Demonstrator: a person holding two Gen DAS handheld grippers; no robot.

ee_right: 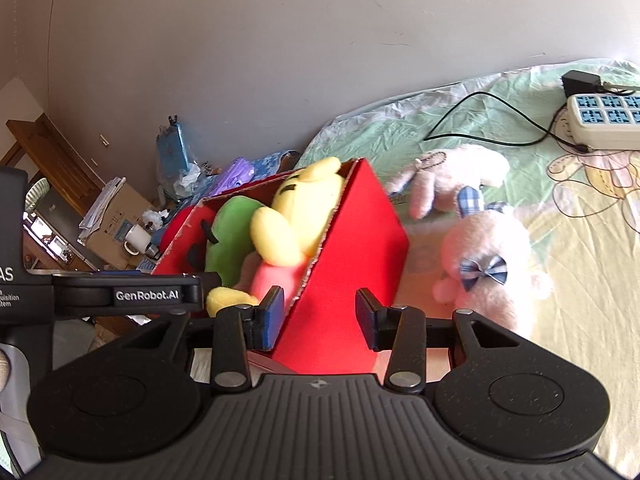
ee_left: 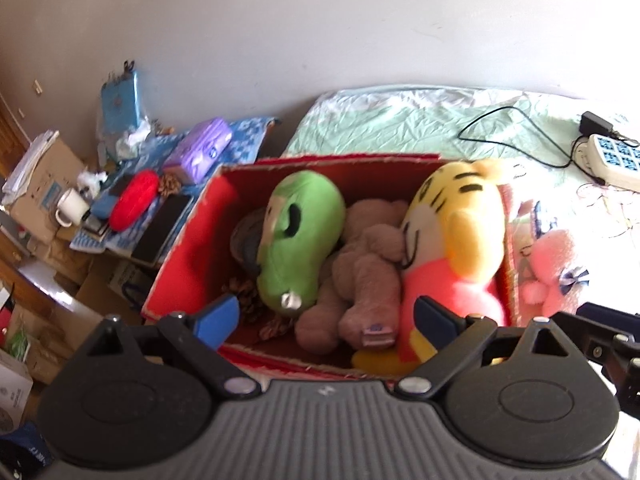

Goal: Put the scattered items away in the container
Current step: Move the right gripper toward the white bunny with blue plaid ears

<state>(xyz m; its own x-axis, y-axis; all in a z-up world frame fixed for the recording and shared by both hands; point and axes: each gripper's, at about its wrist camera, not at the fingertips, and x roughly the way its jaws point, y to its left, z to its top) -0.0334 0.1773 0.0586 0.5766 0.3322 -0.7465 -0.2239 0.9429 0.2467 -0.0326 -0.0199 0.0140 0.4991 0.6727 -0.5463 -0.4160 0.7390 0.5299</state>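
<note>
A red cardboard box (ee_left: 188,248) stands on the bed and holds a green plush (ee_left: 304,232), a brown plush (ee_left: 368,268) and a yellow tiger plush (ee_left: 460,240). My left gripper (ee_left: 326,316) hovers over the box's near edge, open wide with nothing between its fingers. In the right wrist view my right gripper (ee_right: 320,316) is half open at the box's (ee_right: 360,240) near corner. The red wall shows between its fingers, and neither pad visibly presses on it. A pink plush with a blue checked bow (ee_right: 492,256) lies on the bed to the right of the box. A paler plush (ee_right: 452,176) lies behind it.
A power strip (ee_right: 604,124) and a black cable (ee_right: 488,120) lie on the green sheet (ee_left: 400,120) beyond the box. Left of the bed a cluttered side table holds a white mug (ee_left: 70,208), a red case (ee_left: 134,200) and a purple pack (ee_left: 200,152). Cardboard boxes (ee_left: 44,184) stand further left.
</note>
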